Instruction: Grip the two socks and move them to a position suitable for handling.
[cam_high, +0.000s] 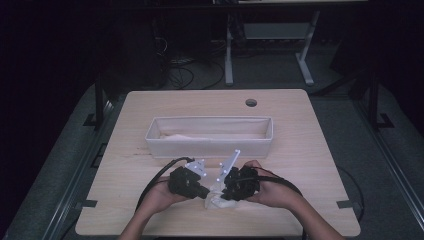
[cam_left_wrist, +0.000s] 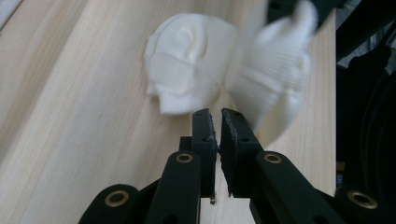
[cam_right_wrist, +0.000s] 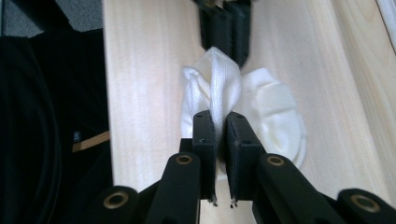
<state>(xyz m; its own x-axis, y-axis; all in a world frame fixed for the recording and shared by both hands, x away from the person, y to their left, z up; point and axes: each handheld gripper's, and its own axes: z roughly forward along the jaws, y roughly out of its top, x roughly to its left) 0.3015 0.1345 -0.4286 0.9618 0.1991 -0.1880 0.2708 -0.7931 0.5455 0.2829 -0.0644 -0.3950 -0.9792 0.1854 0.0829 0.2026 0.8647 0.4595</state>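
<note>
Sock (cam_high: 216, 196) (white, bunched) is lying low centre of the high view, on the table (cam_high: 310, 150) between both grippers. Right gripper (cam_right_wrist: 220, 122) is pinching a raised fold of it; left gripper (cam_left_wrist: 215, 116) is sitting nearly closed, gripping nothing.

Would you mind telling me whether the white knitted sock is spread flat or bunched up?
Bunched up: the white knitted sock sits crumpled on the table, one fold pinched by the right gripper.
</note>
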